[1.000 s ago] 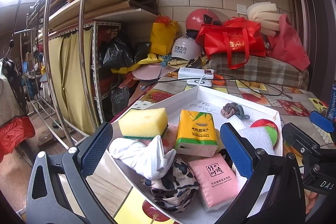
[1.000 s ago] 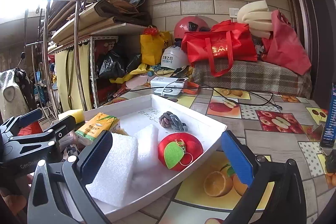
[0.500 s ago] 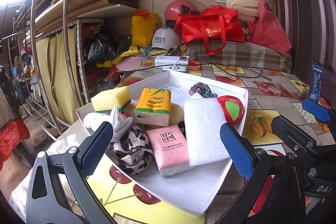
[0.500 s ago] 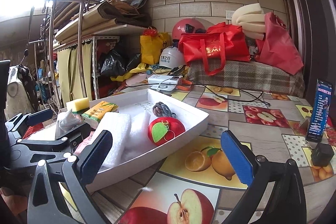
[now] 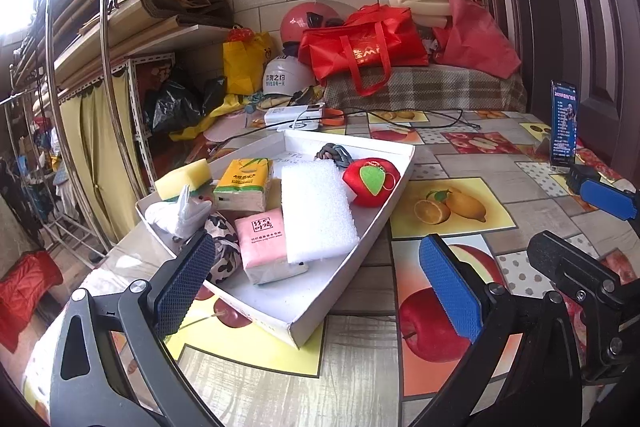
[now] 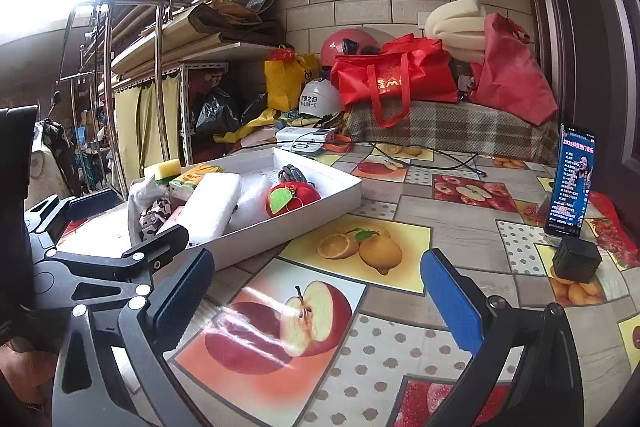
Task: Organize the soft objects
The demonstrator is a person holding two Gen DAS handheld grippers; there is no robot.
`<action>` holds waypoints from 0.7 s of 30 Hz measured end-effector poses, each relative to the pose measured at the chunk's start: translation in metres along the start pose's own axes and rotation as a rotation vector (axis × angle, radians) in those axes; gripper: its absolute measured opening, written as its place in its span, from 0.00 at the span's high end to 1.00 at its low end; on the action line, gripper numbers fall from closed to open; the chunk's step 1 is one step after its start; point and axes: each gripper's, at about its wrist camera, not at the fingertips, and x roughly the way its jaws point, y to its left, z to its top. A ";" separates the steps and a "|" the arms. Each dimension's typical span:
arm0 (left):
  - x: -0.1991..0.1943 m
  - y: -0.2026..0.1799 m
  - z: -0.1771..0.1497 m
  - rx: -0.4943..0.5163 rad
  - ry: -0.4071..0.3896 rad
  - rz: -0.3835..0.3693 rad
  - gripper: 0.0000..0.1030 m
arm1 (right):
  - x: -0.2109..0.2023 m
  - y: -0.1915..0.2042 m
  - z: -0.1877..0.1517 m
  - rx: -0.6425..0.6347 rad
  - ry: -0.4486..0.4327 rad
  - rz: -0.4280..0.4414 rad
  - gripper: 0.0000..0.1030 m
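A white tray (image 5: 352,263) on the fruit-print table holds soft things: a white foam pad (image 5: 316,211), a pink tissue pack (image 5: 262,241), a yellow tissue pack (image 5: 244,185), a yellow sponge (image 5: 184,179), a white cloth (image 5: 178,213), a spotted cloth (image 5: 222,251), a red plush apple (image 5: 370,181) and a grey knot (image 5: 334,153). My left gripper (image 5: 316,287) is open and empty, just before the tray's near end. My right gripper (image 6: 316,301) is open and empty, over the table right of the tray (image 6: 280,231). The apple (image 6: 292,199) and foam pad (image 6: 212,205) show there too.
A phone (image 6: 570,179) stands at the table's right edge with a black cube (image 6: 576,259) before it. A cable (image 6: 424,159) and white devices (image 6: 306,139) lie behind the tray. Red bags (image 6: 394,79), helmets and shelves fill the back; a metal rack (image 5: 104,107) stands left.
Both grippers have drawn back from the tray and stayed open. The tray now sits farther off in both views, and more of the table and the phone show.
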 end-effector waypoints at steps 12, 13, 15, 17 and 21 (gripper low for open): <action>-0.043 -0.007 -0.007 -0.038 -0.088 0.117 0.00 | -0.083 -0.024 -0.008 0.081 -0.226 -0.031 0.00; -0.045 -0.011 -0.008 -0.028 -0.090 0.123 0.00 | -0.090 -0.025 -0.009 0.085 -0.243 -0.035 0.00; -0.050 -0.017 -0.009 -0.009 -0.093 0.161 0.00 | -0.102 -0.026 -0.013 0.095 -0.262 -0.053 0.00; -0.057 -0.023 -0.010 0.004 -0.106 0.202 0.00 | -0.112 -0.025 -0.018 0.105 -0.270 -0.114 0.00; -0.073 -0.031 -0.017 -0.002 -0.126 0.234 0.00 | -0.122 -0.030 -0.022 0.150 -0.278 -0.195 0.00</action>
